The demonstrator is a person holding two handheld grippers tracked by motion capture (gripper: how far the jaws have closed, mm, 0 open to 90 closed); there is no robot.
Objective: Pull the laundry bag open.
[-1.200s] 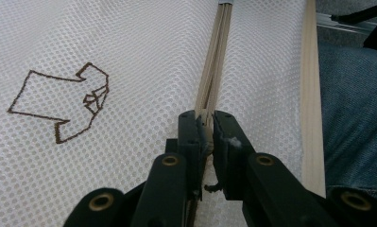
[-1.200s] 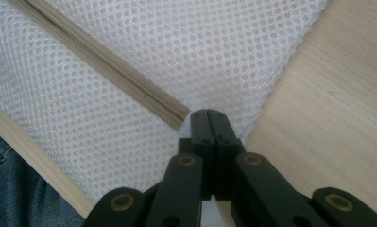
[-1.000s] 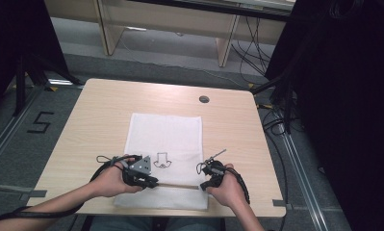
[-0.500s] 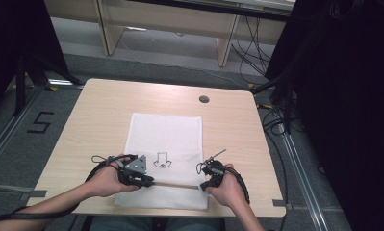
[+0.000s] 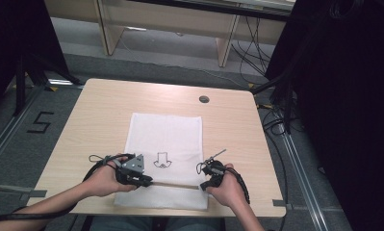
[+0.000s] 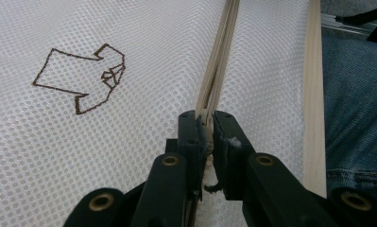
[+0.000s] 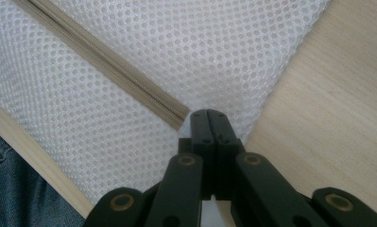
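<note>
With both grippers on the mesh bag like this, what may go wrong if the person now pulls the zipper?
1. The left gripper pinches only a small part at the zipper; it may slip off.
2. The right gripper is shut on the edge of the white mesh laundry bag near the zipper end, so a strong pull may stretch the mesh.
3. The bag lies close to the near edge of the table and may slide off.

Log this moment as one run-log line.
left gripper: shut on zipper pull | right gripper: shut on mesh bag | table
</note>
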